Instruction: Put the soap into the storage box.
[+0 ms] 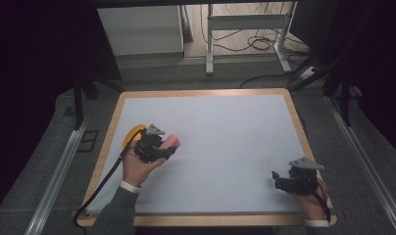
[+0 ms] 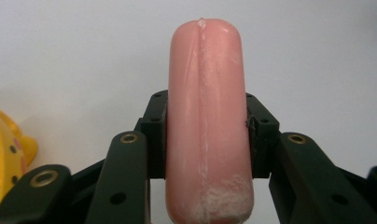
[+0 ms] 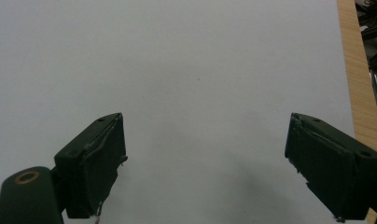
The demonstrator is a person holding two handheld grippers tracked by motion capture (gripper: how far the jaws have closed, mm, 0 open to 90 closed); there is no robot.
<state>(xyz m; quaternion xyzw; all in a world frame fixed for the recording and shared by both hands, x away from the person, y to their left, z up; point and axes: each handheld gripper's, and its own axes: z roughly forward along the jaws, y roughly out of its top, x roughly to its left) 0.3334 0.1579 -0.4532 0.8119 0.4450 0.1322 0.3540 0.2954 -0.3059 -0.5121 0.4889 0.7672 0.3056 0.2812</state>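
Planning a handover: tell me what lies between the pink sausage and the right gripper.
Nothing: the high view shows bare white table between the sausage and the right gripper.

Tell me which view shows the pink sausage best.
The left gripper view: the sausage stands large and sharp between the left tool's jaws, with its wrapper seam plain. The high view gives just its small pink end past that tool. The right gripper view looks at the white mat.

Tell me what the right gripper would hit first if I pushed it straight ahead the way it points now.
Probably nothing but the white table surface. The right gripper stands open with bare surface between and ahead of its jaws; the wooden edge lies off to one side. Depth is hard to judge.
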